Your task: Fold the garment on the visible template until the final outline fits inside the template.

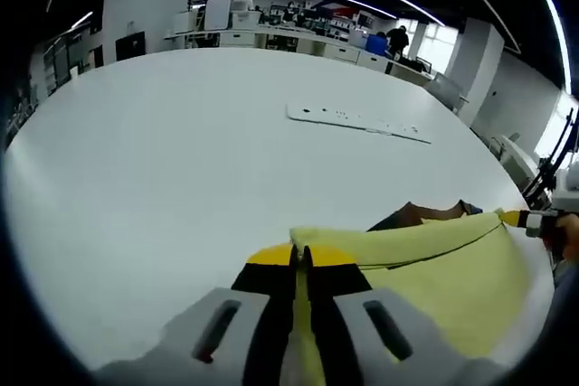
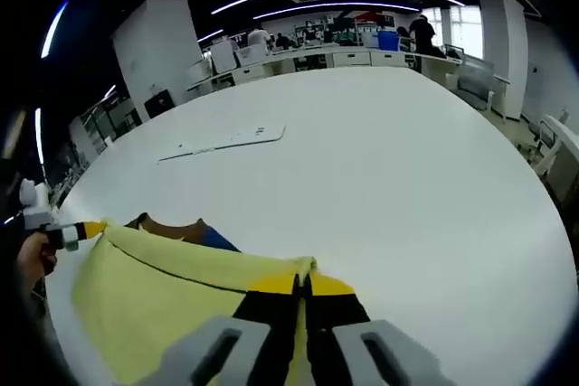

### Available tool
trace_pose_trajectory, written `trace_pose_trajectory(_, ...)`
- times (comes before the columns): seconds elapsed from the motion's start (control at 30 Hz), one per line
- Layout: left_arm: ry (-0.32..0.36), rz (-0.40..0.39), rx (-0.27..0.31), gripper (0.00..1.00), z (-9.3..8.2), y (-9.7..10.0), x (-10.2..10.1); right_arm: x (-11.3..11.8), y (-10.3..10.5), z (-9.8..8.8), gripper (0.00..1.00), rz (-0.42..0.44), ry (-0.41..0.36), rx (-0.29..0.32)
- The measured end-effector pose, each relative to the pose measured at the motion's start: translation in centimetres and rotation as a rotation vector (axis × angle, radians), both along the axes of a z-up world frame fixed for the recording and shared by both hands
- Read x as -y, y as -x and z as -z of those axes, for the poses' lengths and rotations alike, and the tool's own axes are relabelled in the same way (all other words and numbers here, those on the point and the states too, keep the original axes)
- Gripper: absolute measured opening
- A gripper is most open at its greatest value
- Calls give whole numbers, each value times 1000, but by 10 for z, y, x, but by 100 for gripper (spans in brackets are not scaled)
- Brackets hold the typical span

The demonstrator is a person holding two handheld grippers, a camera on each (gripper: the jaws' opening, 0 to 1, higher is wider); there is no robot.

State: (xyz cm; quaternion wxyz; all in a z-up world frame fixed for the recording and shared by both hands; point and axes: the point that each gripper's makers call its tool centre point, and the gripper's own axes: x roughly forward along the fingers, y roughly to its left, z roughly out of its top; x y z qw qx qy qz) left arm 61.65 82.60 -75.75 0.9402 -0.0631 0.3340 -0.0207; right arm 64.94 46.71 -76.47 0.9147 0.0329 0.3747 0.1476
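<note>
Left gripper [image 1: 300, 259] low over the white table [image 1: 163, 160], jaws pressed together on a corner of the yellow garment [image 1: 434, 264], cloth pinched between the yellow-tipped black fingers [image 1: 267, 268]. Garment stretched away to the right in the left gripper view, its upper edge pulled taut toward the other gripper [image 1: 534, 221] near the table's right edge, a person's hand [image 1: 568, 232] behind it. Brown and blue patches of the garment's collar area [image 1: 430, 214] peeking above the yellow fold. Long flat white strip [image 1: 357, 121] lying farther out on the table, well apart from the cloth.

In the right gripper view, right gripper [image 2: 303, 282] likewise low and level with the tabletop, jaws closed on the opposite corner of the garment [image 2: 154, 300]. Cloth spread leftward, taut edge ending at the left gripper [image 2: 77, 230], held by a hand [image 2: 34, 259]. White strip [image 2: 222, 142] beyond. Desks and office clutter past the table [image 2: 407, 160].
</note>
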Motion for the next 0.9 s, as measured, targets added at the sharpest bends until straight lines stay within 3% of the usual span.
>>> trace_pose_trajectory(0.17, -14, 102, 42, 20, -6, 0, 6, -1, 5, -4, 16, -75, 22, 16)
trace_pose_trajectory(0.33, -88, 274, 62, 30, -7, 9, 14, -5, 13, -7, 24, -164, 42, 28)
trace_pose_trajectory(0.43, -138, 316, 81, 37, -7, 10, 13, -4, 18, -7, 25, -234, 123, 50)
trace_pose_trajectory(0.5, -168, 335, 77, 43, -4, 10, 13, 4, 12, -4, 25, -279, 226, 73)
trace_pose_trajectory(0.57, -194, 338, 71, 45, 0, 8, 10, 4, 9, -2, 25, -300, 257, 95)
trace_pose_trajectory(0.67, -215, 342, 68, 46, 4, 5, 10, 2, 1, 2, 25, -277, 247, 109)
trace_pose_trajectory(0.77, -244, 339, 72, 46, 7, 0, 11, -2, -8, 1, 24, -211, 169, 125)
trace_pose_trajectory(0.9, -205, 277, 85, 44, 6, -11, 11, -2, -20, 2, 24, -138, 116, 122)
